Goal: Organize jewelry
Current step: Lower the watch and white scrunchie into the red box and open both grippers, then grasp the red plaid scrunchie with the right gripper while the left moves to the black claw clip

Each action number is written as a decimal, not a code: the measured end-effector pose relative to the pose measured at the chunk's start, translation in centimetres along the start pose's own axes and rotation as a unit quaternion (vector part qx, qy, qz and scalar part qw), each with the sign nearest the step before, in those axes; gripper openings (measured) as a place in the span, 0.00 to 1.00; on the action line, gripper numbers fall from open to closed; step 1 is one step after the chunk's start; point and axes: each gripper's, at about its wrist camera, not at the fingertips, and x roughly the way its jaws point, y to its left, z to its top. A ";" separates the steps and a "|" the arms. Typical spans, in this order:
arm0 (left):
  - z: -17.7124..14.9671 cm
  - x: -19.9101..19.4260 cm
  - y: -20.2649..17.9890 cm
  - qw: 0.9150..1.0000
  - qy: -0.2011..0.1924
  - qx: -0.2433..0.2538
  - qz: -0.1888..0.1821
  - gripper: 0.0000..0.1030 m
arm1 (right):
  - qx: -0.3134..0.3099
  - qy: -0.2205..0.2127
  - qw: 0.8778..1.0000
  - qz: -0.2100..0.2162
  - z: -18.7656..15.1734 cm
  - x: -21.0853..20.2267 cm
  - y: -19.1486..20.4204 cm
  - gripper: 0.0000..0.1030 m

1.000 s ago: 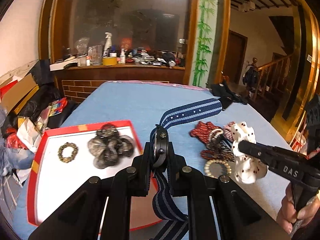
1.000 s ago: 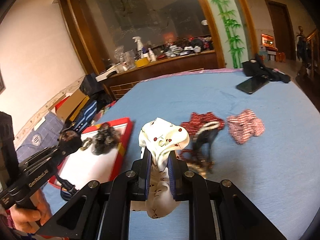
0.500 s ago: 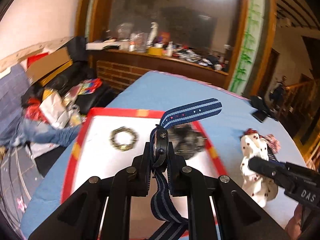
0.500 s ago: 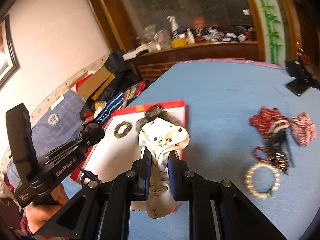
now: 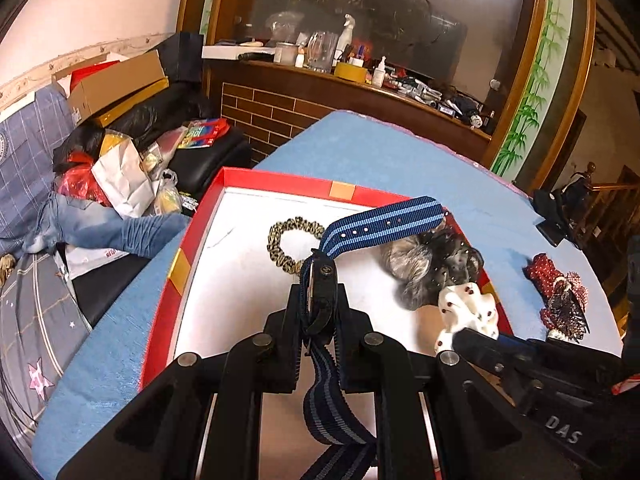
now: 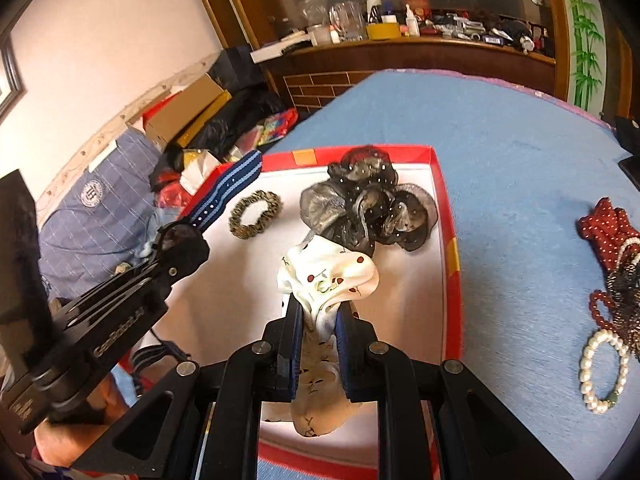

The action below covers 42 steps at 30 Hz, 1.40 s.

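Note:
My left gripper [image 5: 319, 300] is shut on a watch with a blue striped strap [image 5: 384, 222] and holds it over the red-rimmed white tray [image 5: 192, 236]. My right gripper [image 6: 318, 316] is shut on a white scrunchie with red dots [image 6: 328, 276], over the tray's [image 6: 450, 240] near right part; it also shows in the left wrist view [image 5: 468, 312]. In the tray lie a leopard-print hair tie [image 6: 255, 214] and a grey-black scrunchie [image 6: 368, 208]. The left gripper [image 6: 180, 244] shows at the left of the right wrist view.
On the blue cloth right of the tray lie a pearl bracelet [image 6: 602, 372], a red dotted scrunchie [image 6: 608, 228] and dark red beads [image 6: 600, 308]. A black phone stand [image 5: 554, 216] is at the far right. Clutter and boxes [image 5: 116, 84] sit beyond the table's left edge.
Both grippers have moved left and forward from the loose pile to above the tray, each keeping its item. The tray now fills the view centre.

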 end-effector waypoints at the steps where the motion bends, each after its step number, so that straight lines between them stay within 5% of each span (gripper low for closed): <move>1: -0.1 0.2 0.0 1.000 0.002 0.000 0.000 0.12 | -0.001 0.003 1.000 -0.006 0.0 0.4 0.1 0.17; 9: -0.5 1.0 0.1 1.000 0.019 -0.005 -0.002 0.12 | 0.004 0.024 1.000 -0.008 -0.2 1.9 -0.6 0.25; 13: -0.4 0.7 -0.1 1.000 0.017 -0.006 0.001 0.13 | -0.003 0.017 1.000 -0.005 0.0 1.3 -0.4 0.41; 16: -0.1 -0.4 0.1 1.000 0.002 -0.010 0.002 0.25 | 0.003 0.013 1.000 0.005 0.1 0.7 -0.6 0.41; 28: 0.7 -4.2 -3.9 0.999 -0.038 0.021 -0.002 0.32 | 0.022 -0.054 0.998 0.031 0.1 -6.6 -3.6 0.41; 36: 0.0 -4.5 -9.3 0.997 -0.024 0.069 -0.033 0.32 | 0.089 -0.106 0.990 0.027 -0.7 -12.1 -10.7 0.41; 42: -1.0 -4.1 -13.0 0.993 -0.009 0.105 -0.050 0.33 | 0.188 -0.156 0.970 -0.021 -1.3 -16.2 -19.9 0.41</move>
